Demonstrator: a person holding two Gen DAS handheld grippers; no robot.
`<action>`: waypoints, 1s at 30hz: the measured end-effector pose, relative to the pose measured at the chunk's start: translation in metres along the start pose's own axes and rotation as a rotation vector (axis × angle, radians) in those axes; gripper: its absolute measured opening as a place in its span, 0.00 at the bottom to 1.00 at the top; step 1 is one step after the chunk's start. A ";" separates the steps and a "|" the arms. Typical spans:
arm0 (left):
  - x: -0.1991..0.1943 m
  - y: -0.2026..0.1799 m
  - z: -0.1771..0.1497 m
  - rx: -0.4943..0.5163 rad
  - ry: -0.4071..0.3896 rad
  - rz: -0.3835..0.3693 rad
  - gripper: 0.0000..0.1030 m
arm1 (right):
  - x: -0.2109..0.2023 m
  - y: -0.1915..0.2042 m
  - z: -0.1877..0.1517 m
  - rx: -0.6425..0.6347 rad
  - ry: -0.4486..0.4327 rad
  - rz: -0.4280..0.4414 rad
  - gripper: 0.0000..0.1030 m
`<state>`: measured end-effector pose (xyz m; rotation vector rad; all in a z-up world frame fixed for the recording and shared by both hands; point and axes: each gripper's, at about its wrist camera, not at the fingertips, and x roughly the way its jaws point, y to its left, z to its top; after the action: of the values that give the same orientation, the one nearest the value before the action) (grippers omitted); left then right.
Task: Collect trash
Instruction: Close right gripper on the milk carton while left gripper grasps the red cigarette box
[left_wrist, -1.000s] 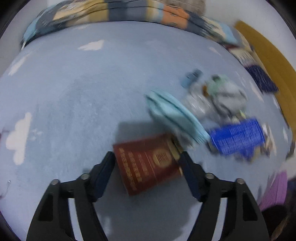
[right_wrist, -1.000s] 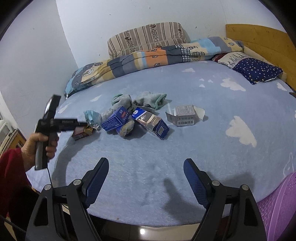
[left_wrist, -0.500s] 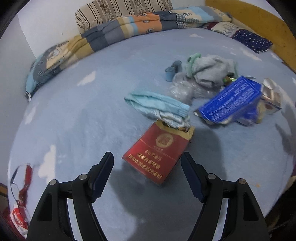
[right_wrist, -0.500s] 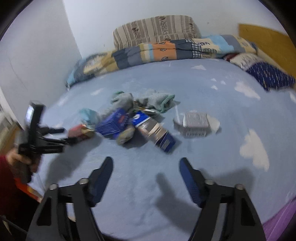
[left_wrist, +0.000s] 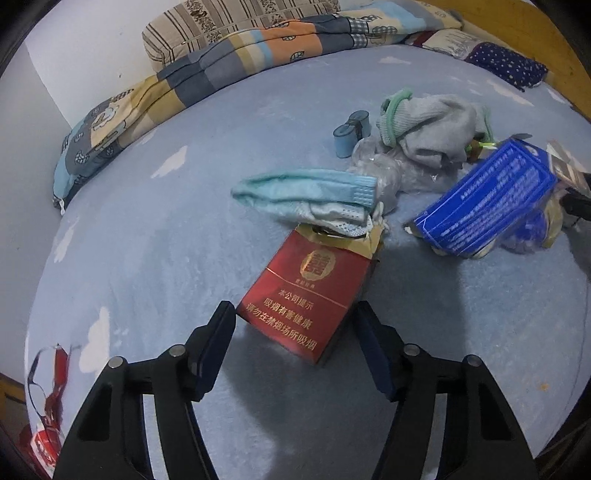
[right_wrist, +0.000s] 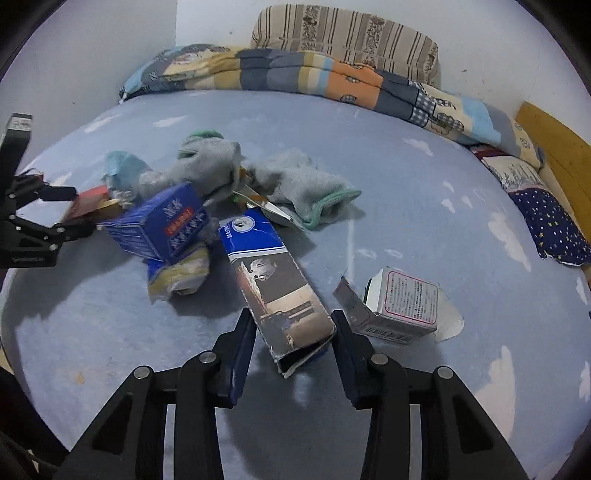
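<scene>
So the trash is all piled up on a bed with a light blue sheet (right_wrist: 369, 155) that has little white clouds on it. The left gripper (left_wrist: 295, 325) is angled down over a red cigarette pack (left_wrist: 310, 295), and its jaws are closing in with the near end of the pack sitting between them, but the pads aren't pressing on it yet as far as I can see, there's a sliver of sheet showing on both sides. A crumpled light blue face mask (left_wrist: 310, 195) lies just past the pack, draped over its torn-open top. Further back there's some clear plastic wrap (left_wrist: 384, 166), a grey sock with a green cuff (left_wrist: 432, 125) and a small blue roll (left_wrist: 351, 136), and off to the right a blue box (left_wrist: 487, 199) tilted up on other junk. The right gripper (right_wrist: 293, 332) is doing the same thing on its side: jaws closing around the open end of a long blue and brown carton (right_wrist: 277, 280), fingers still spread just clear of it on both sides. Right next to that is a small white box (right_wrist: 399, 302) with its flaps open. In the right view you can also see a second grey sock (right_wrist: 306, 188) and a yellowish wrapper (right_wrist: 177, 277) tucked under the blue box. A patchwork quilt (right_wrist: 314, 77) is bunched along the wall.
</scene>
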<state>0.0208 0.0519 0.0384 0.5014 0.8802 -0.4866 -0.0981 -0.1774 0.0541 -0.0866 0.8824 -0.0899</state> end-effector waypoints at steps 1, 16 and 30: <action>-0.002 0.003 -0.001 -0.010 -0.004 -0.006 0.60 | -0.004 0.000 0.000 0.010 -0.010 0.012 0.41; -0.062 0.027 0.003 -0.175 -0.162 -0.127 0.53 | -0.055 0.001 -0.011 0.212 -0.131 0.108 0.41; -0.050 0.009 0.001 -0.124 -0.061 -0.141 0.57 | -0.066 -0.006 -0.020 0.288 -0.156 0.119 0.41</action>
<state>-0.0008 0.0684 0.0818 0.3108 0.8852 -0.5686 -0.1555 -0.1761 0.0930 0.2256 0.7093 -0.0966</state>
